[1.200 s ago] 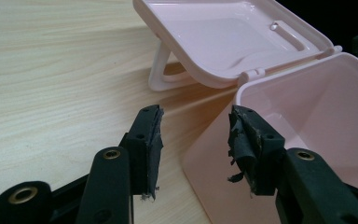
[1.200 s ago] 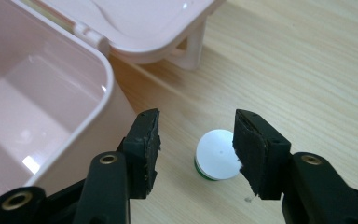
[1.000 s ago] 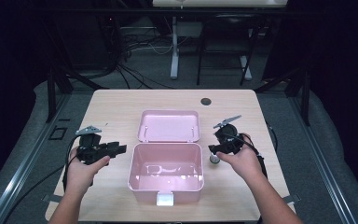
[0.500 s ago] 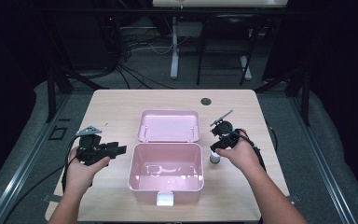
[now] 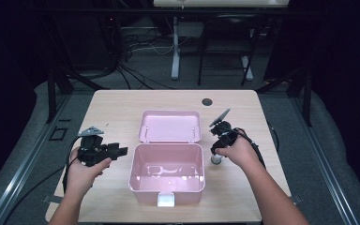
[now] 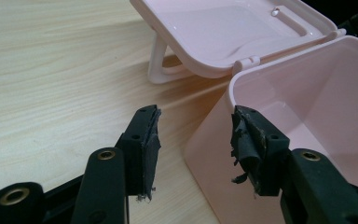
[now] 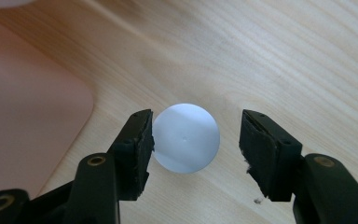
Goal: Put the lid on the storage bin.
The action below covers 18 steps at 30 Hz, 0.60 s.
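- Between the right gripper (image 7: pixel 196 140)'s parted, just-widening jaws: a white ball (image 7: pixel 186 138) on the table (image 5: pixel 122 108), left pad seemingly touching.
- At the ball's nine o'clock: the pink box (image 5: pixel 166 194), lid back.
- Left gripper (image 6: pixel 193 140) gapes, empty, beside the box.

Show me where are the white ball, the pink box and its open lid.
white ball (image 7: pixel 186 137), right gripper view, middle of its round top.
pink box (image 5: pixel 140 187), high view, left part of its front wall.
open lid (image 5: pixel 170 126), high view, middle of its inner face.
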Motion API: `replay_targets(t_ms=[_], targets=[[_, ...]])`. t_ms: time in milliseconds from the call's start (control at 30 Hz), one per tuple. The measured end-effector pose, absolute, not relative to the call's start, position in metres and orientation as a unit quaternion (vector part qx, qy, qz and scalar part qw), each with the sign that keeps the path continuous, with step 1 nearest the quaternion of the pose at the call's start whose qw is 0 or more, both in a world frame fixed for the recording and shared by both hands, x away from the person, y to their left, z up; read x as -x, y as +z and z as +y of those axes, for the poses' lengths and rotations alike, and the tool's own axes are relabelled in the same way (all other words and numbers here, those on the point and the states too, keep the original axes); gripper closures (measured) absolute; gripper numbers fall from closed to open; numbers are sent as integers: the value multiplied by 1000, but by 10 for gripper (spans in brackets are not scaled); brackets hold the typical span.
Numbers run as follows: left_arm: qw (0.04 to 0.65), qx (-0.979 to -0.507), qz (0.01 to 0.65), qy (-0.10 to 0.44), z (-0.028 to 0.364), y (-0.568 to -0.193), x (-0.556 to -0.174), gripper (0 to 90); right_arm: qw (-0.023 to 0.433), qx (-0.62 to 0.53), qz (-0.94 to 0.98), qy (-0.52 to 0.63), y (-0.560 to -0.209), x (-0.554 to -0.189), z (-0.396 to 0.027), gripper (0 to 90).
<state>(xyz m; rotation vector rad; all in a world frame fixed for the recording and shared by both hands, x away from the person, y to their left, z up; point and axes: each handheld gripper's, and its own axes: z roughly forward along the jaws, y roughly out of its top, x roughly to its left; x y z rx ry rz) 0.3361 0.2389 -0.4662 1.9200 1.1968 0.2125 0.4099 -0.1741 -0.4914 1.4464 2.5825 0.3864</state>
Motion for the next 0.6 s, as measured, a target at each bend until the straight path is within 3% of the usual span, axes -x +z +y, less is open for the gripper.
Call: replay_targets(t_ms=[600], targets=[[420,-764,483,83,242,-466,-337,512,53,-481,871,87,-506,-418,-166,457]])
